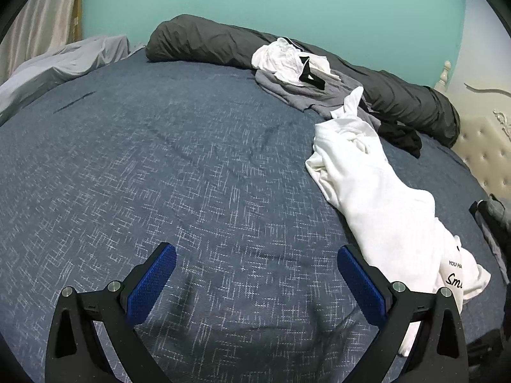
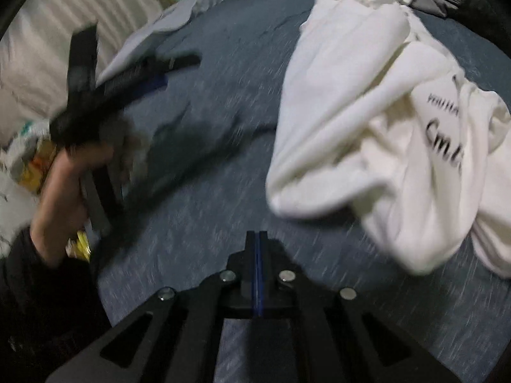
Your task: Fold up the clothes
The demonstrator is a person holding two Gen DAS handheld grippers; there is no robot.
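— Where do the clothes stand?

— I see the white printed T-shirt crumpled on the bed, ahead and right of my left tool, whose blue pads are spread with nothing between them. My right tool is clenched on nothing, the shirt ahead to its right.

— Anything folded?

— None that I can see. Beyond the shirt, a heap of grey and white garments lies loose against the dark rolled duvet.

I'm in a home bedroom: a bed with blue sheet fills my view, tufted headboard at its right edge, curtain beyond the far-left corner
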